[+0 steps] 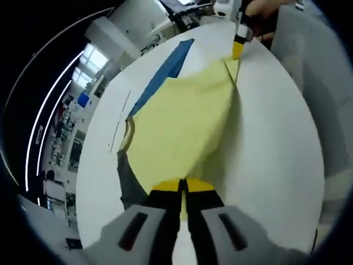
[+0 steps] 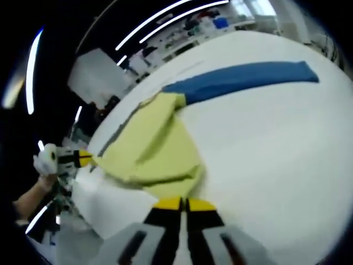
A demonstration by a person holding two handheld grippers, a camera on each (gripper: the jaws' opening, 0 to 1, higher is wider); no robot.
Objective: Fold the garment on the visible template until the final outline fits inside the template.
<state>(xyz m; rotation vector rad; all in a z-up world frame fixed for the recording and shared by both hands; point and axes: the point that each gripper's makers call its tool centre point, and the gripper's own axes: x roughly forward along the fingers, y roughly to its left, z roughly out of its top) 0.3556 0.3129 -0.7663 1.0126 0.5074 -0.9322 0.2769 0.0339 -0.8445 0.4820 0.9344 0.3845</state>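
In the left gripper view the left claw (image 1: pixel 183 186) has its yellow-tipped jaws pressed together on the near edge of the yellow garment (image 1: pixel 182 124), the cloth pinched between them. From that grip the garment stretches away ahead of the claw across the white tabletop (image 1: pixel 276 149), drawn taut into a long crease that runs to its far corner. There the right claw (image 1: pixel 238 51) enters from the upper right and pinches that far corner, with a hand above it. A blue template (image 1: pixel 165 72) lies flat beyond and to the left of the garment, partly covered by it, and a dark grey part of the garment shows just left of the left claw. In the right gripper view the right claw (image 2: pixel 183 205) is closed tight on the garment's (image 2: pixel 154 149) nearest edge; the cloth bunches in soft folds just ahead of the jaws. The blue template (image 2: pixel 242 78) stretches away ahead and to the right over the tabletop (image 2: pixel 276 165). The left claw (image 2: pixel 83 159) grips the garment's far left corner.
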